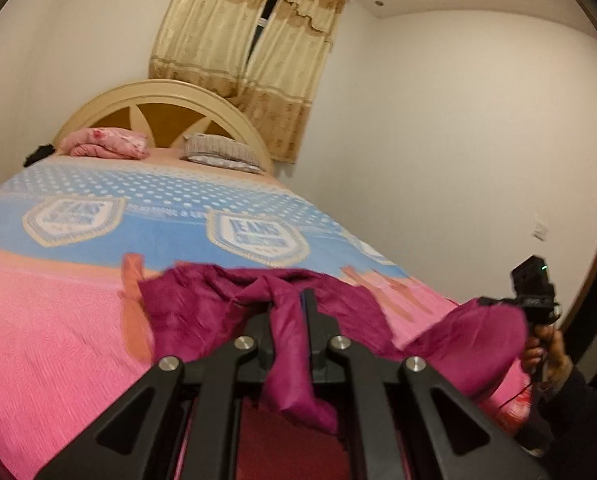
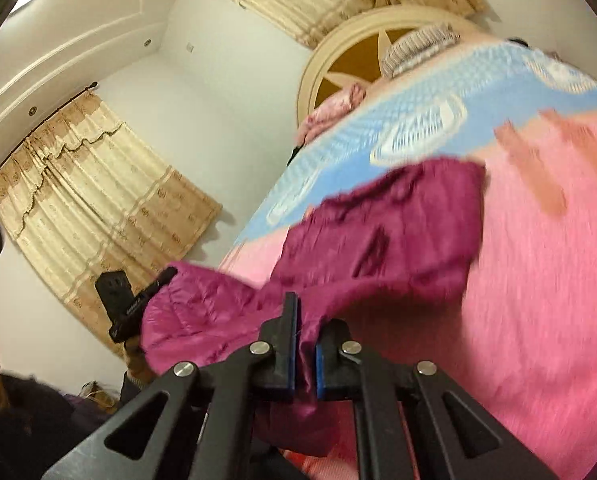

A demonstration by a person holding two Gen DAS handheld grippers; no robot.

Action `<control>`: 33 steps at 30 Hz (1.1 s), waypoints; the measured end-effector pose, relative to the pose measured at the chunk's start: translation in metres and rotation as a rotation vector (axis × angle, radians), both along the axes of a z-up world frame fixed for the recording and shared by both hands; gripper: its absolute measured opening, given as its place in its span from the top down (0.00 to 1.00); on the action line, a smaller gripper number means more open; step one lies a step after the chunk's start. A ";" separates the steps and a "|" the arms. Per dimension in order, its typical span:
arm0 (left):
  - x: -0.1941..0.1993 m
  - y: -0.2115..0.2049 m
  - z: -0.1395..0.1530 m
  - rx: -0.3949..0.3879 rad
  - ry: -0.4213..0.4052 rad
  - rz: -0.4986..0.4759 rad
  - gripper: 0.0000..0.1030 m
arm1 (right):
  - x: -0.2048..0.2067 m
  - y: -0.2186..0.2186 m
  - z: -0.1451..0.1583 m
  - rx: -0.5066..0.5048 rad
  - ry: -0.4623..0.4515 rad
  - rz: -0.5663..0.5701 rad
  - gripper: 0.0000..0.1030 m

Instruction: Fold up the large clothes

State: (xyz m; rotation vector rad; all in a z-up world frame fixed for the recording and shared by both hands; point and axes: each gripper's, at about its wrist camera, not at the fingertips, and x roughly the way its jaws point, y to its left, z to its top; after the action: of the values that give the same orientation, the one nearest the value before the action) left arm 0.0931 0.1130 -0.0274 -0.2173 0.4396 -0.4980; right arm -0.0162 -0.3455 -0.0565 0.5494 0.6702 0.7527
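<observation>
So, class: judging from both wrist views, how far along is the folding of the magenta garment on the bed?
Done: both grippers are shut on the magenta garment, left gripper, right gripper. In hand: it is part lifted off the bed, bunched. Left: no neat fold shows yet, so spreading and folding remain.

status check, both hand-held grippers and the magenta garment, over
Left hand-held gripper shut on crumpled magenta satin garment. Right hand-held gripper shut on another part of it. Garment partly lifted off pink and blue bedspread. Nothing in the way.

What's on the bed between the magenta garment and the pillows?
Only bedspread, blue patterned band and pink, between the magenta garment and pillows; left wrist view.
</observation>
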 end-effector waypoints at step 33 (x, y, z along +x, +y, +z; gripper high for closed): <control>0.155 -0.088 -0.090 0.398 0.105 0.166 0.00 | 0.284 0.016 -0.092 -0.189 0.237 -0.174 0.94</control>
State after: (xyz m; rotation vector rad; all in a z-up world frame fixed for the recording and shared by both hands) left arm 0.2481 0.0246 -0.1170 0.1040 0.6075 -0.2291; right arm 0.2682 -0.3300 -0.1485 0.5198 0.8912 0.4581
